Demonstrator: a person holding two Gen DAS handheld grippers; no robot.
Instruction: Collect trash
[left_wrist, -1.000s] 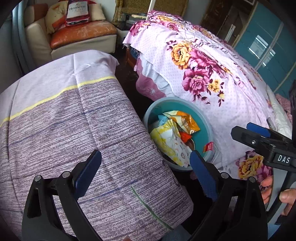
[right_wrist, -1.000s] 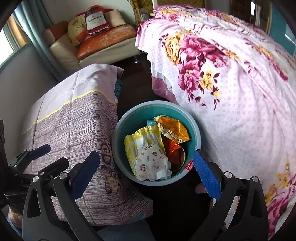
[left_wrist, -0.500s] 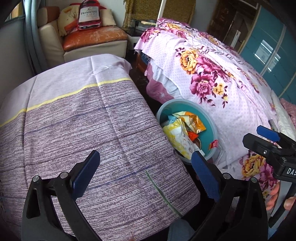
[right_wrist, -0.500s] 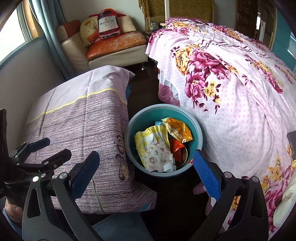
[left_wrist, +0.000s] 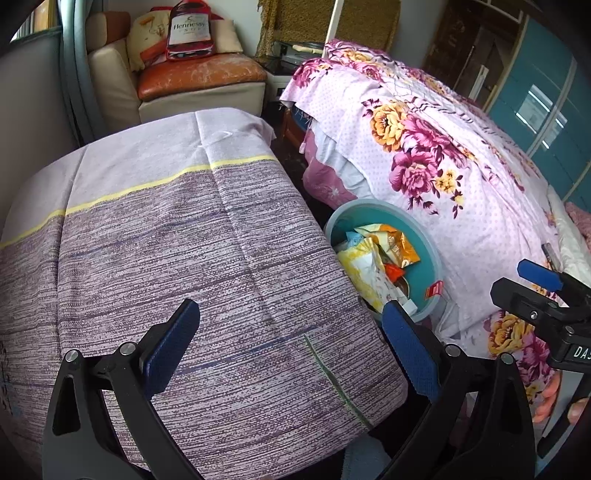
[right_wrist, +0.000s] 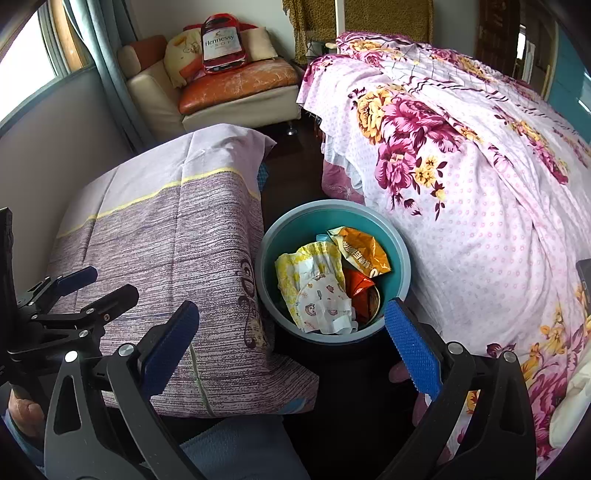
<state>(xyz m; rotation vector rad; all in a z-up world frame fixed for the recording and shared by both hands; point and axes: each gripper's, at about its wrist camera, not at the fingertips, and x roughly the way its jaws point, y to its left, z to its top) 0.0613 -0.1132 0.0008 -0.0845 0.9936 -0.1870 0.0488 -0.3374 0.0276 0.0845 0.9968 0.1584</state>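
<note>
A teal bin (right_wrist: 400, 254) stands on the dark floor between the cloth-covered table and the bed; it also shows in the left wrist view (left_wrist: 424, 240). It holds trash: a yellow and white wrapper (right_wrist: 314, 284), an orange snack bag (right_wrist: 360, 251) and a red wrapper (right_wrist: 356, 288). My left gripper (left_wrist: 288, 343) is open and empty above the table cloth. My right gripper (right_wrist: 291, 343) is open and empty, above and in front of the bin.
The table under a purple striped cloth (left_wrist: 166, 258) fills the left. A bed with a pink floral cover (right_wrist: 461, 166) is on the right. A sofa with cushions (right_wrist: 229, 81) stands at the back. A narrow strip of dark floor (right_wrist: 291, 170) runs between table and bed.
Both grippers have drawn back and risen away from the bin, so it looks smaller and more of the room shows. Both stay open and empty.
</note>
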